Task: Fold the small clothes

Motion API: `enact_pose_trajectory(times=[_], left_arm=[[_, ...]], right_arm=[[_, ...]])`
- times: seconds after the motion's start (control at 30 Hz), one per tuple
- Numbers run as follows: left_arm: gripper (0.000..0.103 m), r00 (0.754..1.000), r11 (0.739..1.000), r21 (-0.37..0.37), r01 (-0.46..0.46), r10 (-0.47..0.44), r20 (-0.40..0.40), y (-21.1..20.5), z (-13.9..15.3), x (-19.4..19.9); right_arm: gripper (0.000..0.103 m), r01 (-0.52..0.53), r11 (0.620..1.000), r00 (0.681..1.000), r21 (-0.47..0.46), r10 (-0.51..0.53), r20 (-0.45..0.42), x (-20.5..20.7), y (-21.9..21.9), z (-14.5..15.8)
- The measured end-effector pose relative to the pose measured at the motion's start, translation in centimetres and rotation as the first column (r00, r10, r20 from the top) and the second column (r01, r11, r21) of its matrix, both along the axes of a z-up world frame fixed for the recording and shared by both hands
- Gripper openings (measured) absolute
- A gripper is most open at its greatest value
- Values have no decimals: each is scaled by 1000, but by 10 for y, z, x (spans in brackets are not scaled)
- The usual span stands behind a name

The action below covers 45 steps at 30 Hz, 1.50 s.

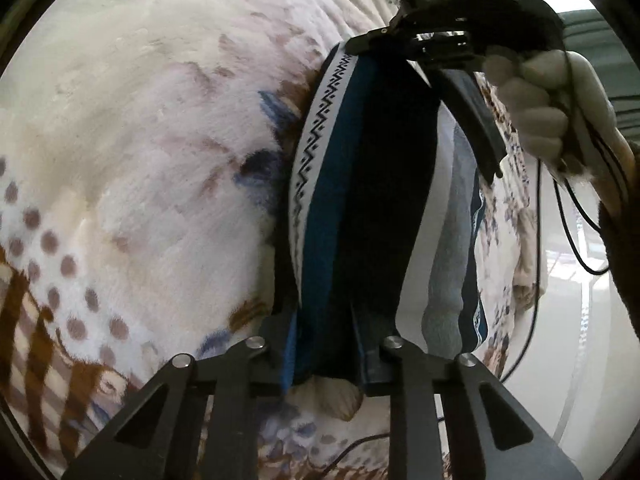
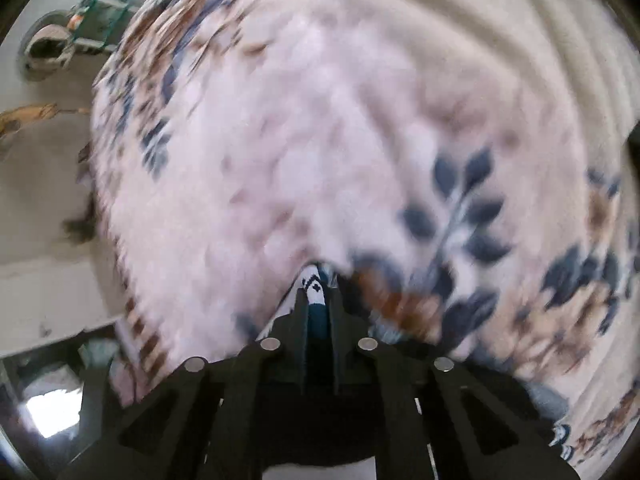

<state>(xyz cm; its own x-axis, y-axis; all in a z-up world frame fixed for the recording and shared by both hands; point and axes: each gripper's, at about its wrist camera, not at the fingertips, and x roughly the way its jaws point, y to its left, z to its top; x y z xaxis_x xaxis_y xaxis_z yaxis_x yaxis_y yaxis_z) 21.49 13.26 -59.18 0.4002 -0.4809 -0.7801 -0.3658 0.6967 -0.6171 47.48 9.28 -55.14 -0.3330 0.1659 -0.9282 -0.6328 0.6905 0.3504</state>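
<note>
A small dark garment in navy and blue, with a white waistband bearing a black zigzag, hangs stretched above the fleecy floral blanket. My left gripper is shut on its near end. In the left wrist view my right gripper is shut on the far end of the waistband, held by a white-gloved hand. In the blurred right wrist view the right gripper pinches the patterned band and blue cloth between its jaws.
A light blue cloth with a dark patterned edge lies on the blanket to the right of the garment. Black cables hang by the blanket's right edge over pale floor. In the right wrist view, floor and clutter lie left of the blanket.
</note>
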Motion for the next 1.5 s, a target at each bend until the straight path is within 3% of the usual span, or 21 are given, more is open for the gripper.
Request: enact_pose_trajectory(times=[0.1,0.17,0.2,0.23,0.3,0.37,0.47,0.6,0.67,0.8,0.9,0.93,1.0,1.07,1.1,1.13,1.17,1.2,1.23,1.33,1.5], left_arm=[[21,1000,1000,-28,-2,1,-20,6,-3,1],[30,999,997,-79,-16,12,-51,16,-1,1],[45,998,997,-75,-22,17,-64,20,4,2],[65,999,996,-82,-25,22,-45,26,13,3],[75,999,995,-97,-37,38,17,35,28,5],[76,997,992,-121,-39,47,64,46,35,15],[76,997,993,-116,-23,32,77,54,25,40],[76,996,984,-172,38,-23,85,51,-6,83],[76,994,981,-174,84,-70,83,48,-19,97],[88,986,965,-214,151,-131,106,36,-34,117],[91,986,959,-243,143,-119,113,34,-37,121],[91,987,958,-250,140,-114,116,33,-36,123],[91,987,953,-270,137,-109,117,33,-34,124],[90,987,940,-315,132,-93,134,33,-30,124],[79,987,935,-333,125,-84,136,33,-28,125],[59,988,933,-337,124,-85,129,31,-27,129],[53,989,931,-343,125,-87,124,30,-28,130],[46,989,932,-342,122,-87,117,30,-26,132],[42,992,928,-356,111,-80,101,32,-25,133],[39,995,926,-365,98,-81,62,36,-13,141],[37,981,923,-334,189,-160,115,22,34,193]], right_arm=[[7,30,999,999,-34,-31,-41,7,6,-16],[9,38,999,996,-32,-40,-77,7,4,-17],[19,59,998,993,-19,-61,-104,10,-3,-13],[45,87,996,989,0,-87,-118,14,-16,-4],[70,181,981,980,75,-173,-102,22,-53,20],[72,291,949,955,124,-280,-98,29,-111,41],[79,475,873,880,112,-470,-70,22,-224,51],[81,634,768,769,93,-612,-183,-14,-330,19],[84,673,734,730,89,-640,-242,-35,-359,-9],[84,721,682,664,121,-632,-399,-74,-371,-75],[102,738,639,657,216,-608,-445,-81,-361,-92],[103,745,620,652,245,-601,-461,-80,-356,-93],[102,744,594,657,306,-565,-499,-77,-345,-93],[101,713,610,688,346,-514,-512,-74,-326,-94],[95,702,619,699,352,-500,-511,-72,-320,-93],[77,694,624,705,358,-488,-515,-72,-312,-95],[63,689,633,708,353,-483,-516,-72,-302,-98],[43,692,634,707,344,-498,-502,-72,-298,-99],[36,704,618,699,350,-514,-498,-74,-297,-99],[28,736,561,673,378,-551,-493,-77,-302,-82],[25,767,486,641,418,-612,-464,-67,-321,-35]])
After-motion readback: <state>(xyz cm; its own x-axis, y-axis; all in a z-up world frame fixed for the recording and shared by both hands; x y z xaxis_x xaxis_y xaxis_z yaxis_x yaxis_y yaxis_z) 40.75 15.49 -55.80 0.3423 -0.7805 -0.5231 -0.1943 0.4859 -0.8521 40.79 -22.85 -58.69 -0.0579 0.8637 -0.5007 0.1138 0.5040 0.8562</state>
